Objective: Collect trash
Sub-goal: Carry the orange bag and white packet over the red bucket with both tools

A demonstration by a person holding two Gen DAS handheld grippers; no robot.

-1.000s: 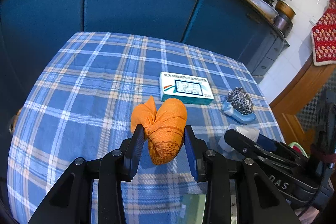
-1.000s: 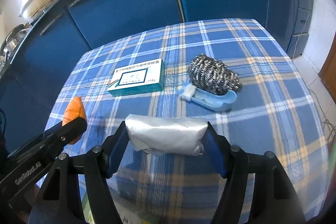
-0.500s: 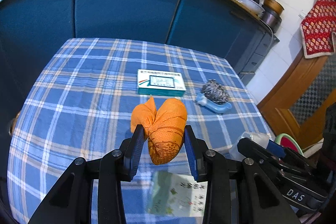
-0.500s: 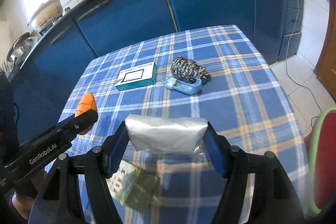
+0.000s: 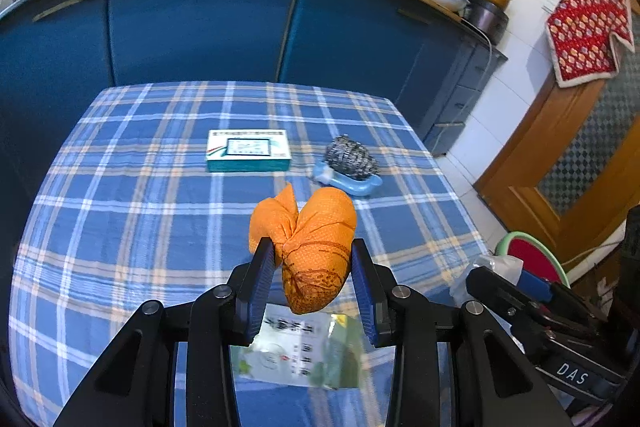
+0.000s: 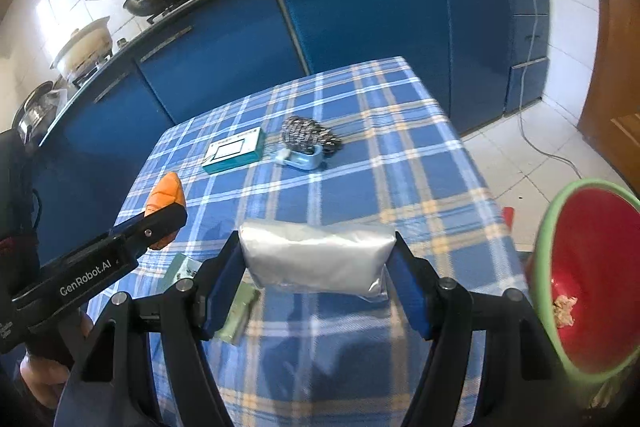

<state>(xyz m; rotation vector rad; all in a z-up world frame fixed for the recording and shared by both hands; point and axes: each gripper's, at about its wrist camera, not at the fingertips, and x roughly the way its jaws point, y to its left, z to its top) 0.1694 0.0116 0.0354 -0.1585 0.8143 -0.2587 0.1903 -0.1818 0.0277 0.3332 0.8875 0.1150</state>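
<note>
Pinching an orange mesh wad (image 5: 310, 251), left gripper (image 5: 312, 279) clamps its soft, light middle; right gripper (image 6: 318, 269) grips silver pouch (image 6: 316, 255) endwise (slippery, prob. squashy); bin (image 6: 592, 267) just right.

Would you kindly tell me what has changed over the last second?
Both grippers drew back from the table and rose: the box and scourer look farther off, and the red bin came into view. The left gripper keeps the orange bundle, the right gripper the silver packet.
</note>
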